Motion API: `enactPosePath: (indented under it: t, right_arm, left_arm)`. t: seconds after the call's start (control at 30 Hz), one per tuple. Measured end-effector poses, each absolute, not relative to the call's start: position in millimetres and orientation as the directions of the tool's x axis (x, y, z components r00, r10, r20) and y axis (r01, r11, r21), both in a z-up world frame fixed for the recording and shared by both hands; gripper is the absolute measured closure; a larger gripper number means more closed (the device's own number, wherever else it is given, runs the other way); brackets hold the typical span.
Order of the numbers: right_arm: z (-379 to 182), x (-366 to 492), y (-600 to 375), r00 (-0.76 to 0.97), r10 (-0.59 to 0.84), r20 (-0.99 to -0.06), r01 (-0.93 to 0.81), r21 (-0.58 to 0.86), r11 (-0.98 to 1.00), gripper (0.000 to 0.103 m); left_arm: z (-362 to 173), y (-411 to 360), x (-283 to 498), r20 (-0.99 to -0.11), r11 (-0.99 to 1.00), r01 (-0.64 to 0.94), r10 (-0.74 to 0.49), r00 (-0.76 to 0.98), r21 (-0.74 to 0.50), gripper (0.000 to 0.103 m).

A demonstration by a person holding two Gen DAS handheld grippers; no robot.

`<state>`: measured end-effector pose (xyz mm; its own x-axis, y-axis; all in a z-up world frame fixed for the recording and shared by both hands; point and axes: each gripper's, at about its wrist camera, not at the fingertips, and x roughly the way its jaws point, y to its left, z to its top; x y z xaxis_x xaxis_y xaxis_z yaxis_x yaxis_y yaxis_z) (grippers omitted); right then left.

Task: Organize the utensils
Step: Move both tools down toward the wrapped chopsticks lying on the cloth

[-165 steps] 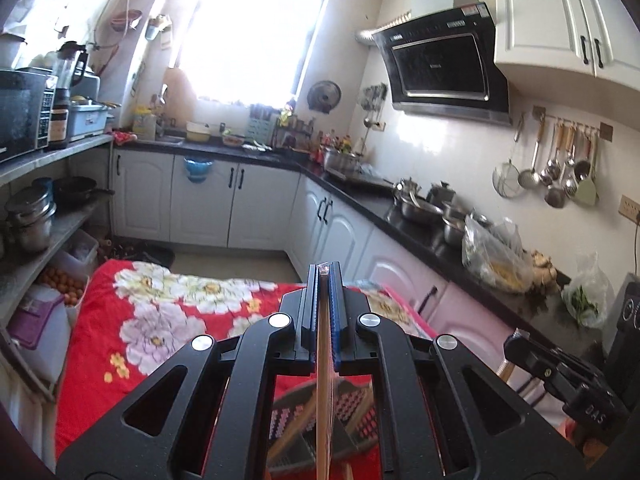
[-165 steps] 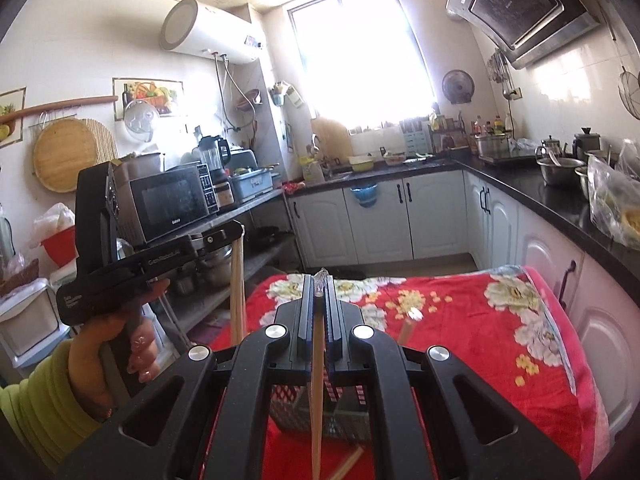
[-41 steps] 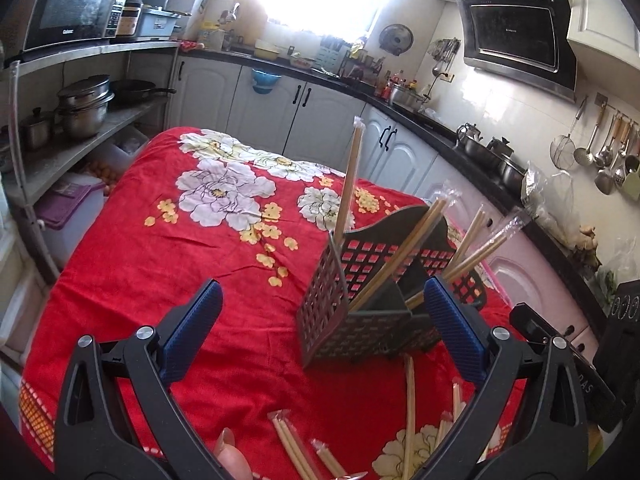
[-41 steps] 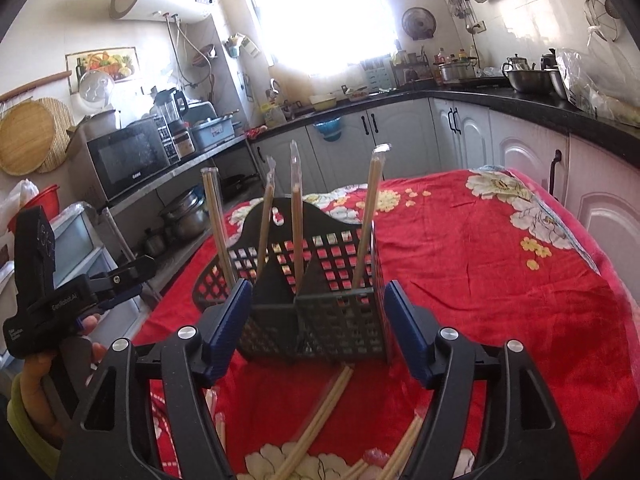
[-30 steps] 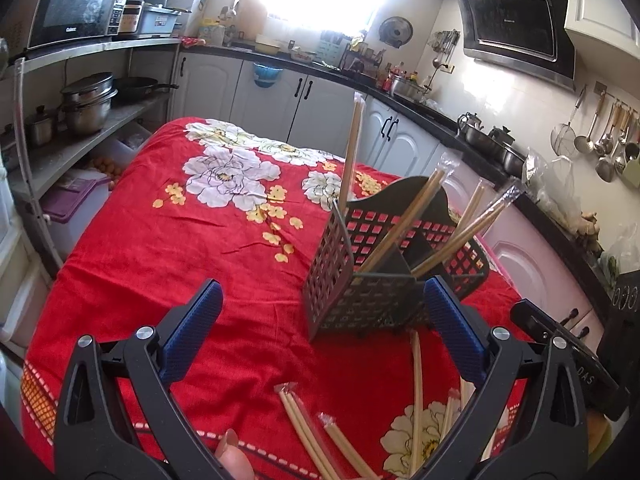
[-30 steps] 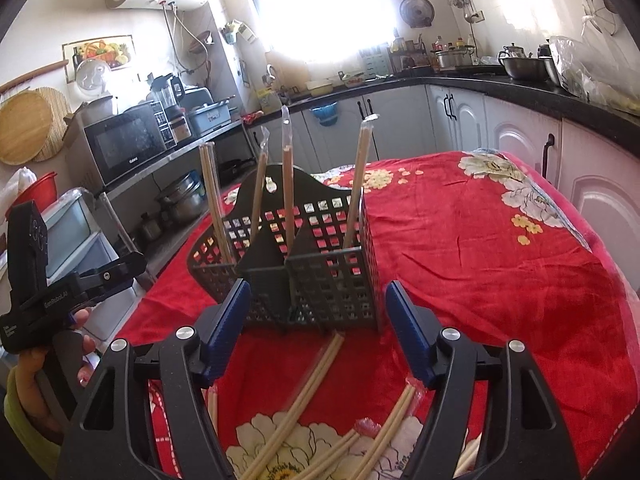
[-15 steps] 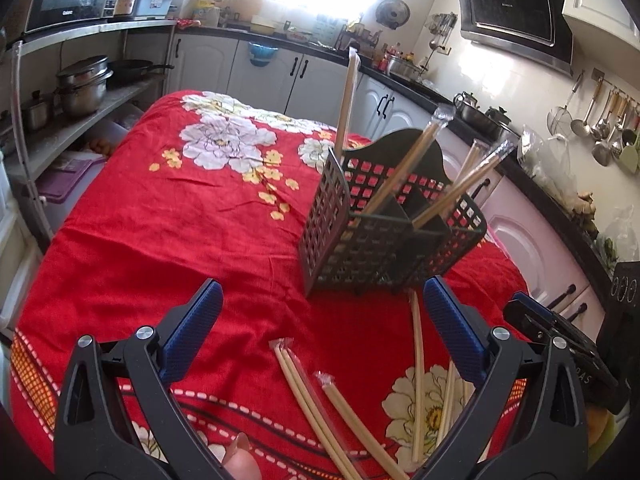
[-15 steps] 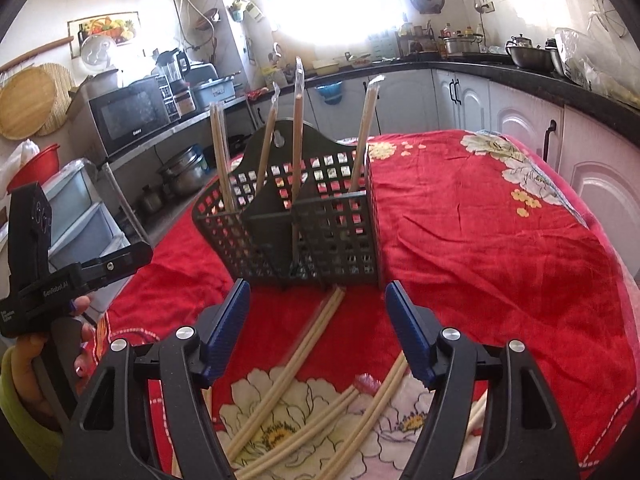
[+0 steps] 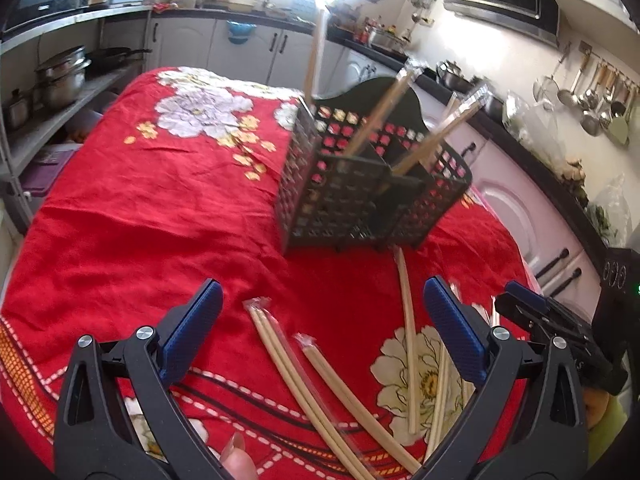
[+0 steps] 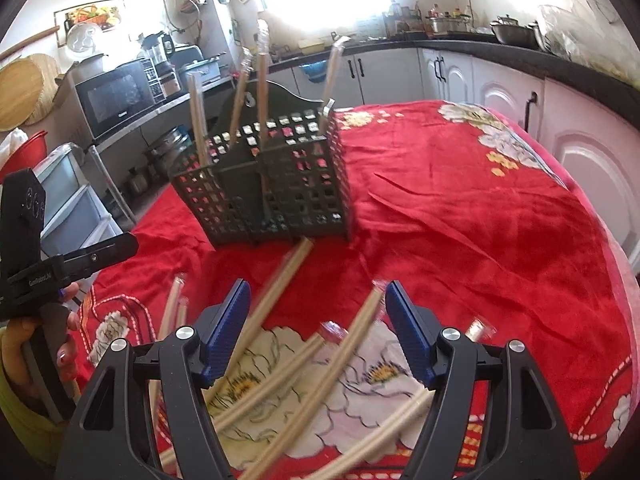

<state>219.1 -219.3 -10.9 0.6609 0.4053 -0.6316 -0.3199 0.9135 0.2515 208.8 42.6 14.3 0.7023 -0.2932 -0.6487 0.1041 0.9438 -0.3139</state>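
The left gripper point(image 9: 322, 320) is hanging over the near edge of the table with its blue pads standing wide apart, and nothing is lying between them. Just under it, on the red flowered cloth point(image 9: 140, 216), two wrapped pairs of chopsticks point(image 9: 304, 376) are lying side by side and pointing away from the camera. A fingertip point(image 9: 236, 462) of the person is showing at the bottom edge of this view.

The right gripper point(image 10: 316, 320) is also standing wide open and is gripping nothing. Several more wrapped chopsticks point(image 10: 344, 364) are lying loose on the cloth under and between its pads, but the pads are not touching them; these sticks are looking blurred. One long pair point(image 10: 276, 280) is reaching from near the left pad up to the foot of the basket.

A little farther, in the middle of the table, the dark plastic basket point(image 9: 360, 200) is standing upright on the cloth. Several wrapped chopsticks point(image 9: 384, 108) are standing in its compartments and leaning in different directions. In the right wrist view, the person's hand point(image 10: 64, 332) is holding the handle of the left gripper at the left side.

Behind the table, the white cupboards point(image 10: 400, 72) and a microwave point(image 10: 116, 100) are standing along the walls.
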Motion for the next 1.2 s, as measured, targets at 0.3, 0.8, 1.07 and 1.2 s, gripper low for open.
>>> enactPosePath:
  t: [0.3,0.8,1.07,1.2]
  right_arm:
    - [-24,216,-245,0.658,0.348,-0.668,-0.247,0.245,0.938,0.036]
    - [-46,217,-277,0.626,0.285,-0.726,-0.135,0.259,0.956,0.036]
    - [-58,227,-285,0.575,0.288,-0.766,-0.101,0.283,0.954,0.040]
    - [-59,230,-285,0.563,0.290,-0.774,-0.097,0.286,0.953,0.041]
  left_arm:
    - [-5,4,221,-0.705,0.930,0.193,-0.363,0.609,-0.313,0.010]
    - [-28,-68,250,-0.790,0.904,0.338,-0.403,0.462,-0.263,0.023]
    - [-32,-81,272,-0.825,0.908,0.342,-0.379,0.420,-0.243,0.033]
    - [-36,-84,284,-0.839,0.916,0.331,-0.358,0.410,-0.228,0.036]
